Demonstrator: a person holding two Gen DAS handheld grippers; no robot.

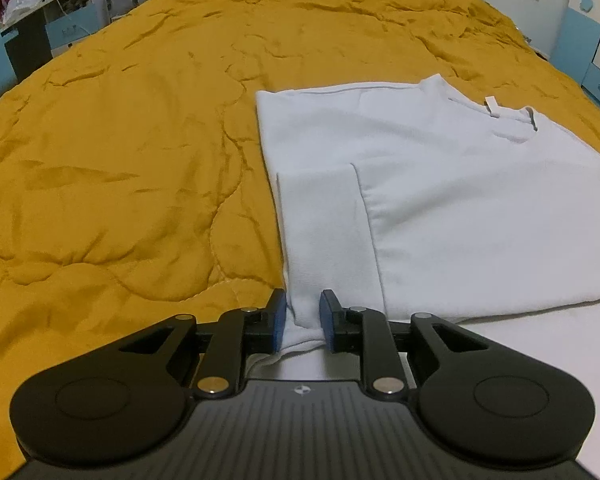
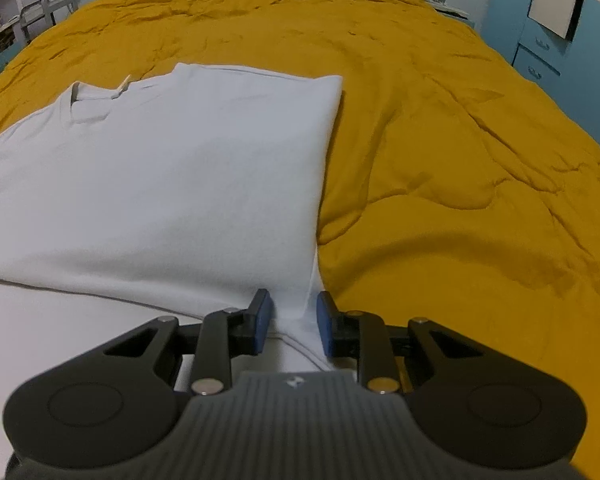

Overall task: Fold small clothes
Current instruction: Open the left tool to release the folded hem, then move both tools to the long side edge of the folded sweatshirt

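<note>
I've got the white shirt (image 1: 440, 208) flat on the yellow bed quilt (image 1: 120, 160), sides already folded in, neck at 12 o'clock, hem toward me. My left gripper (image 1: 303, 318) and right gripper (image 2: 292, 320) each straddle a near corner at 6 o'clock, jaws narrowly parted with cloth bunched between the blue pads; whether they actually pinch, I cannot tell. Both corners together, I'd guess, so the hem lifts evenly toward the collar. Left view alone shows the tucked sleeve (image 1: 324, 224) at its 6 o'clock; right view alone shows the shirt's clean right edge, no sleeve.
</note>
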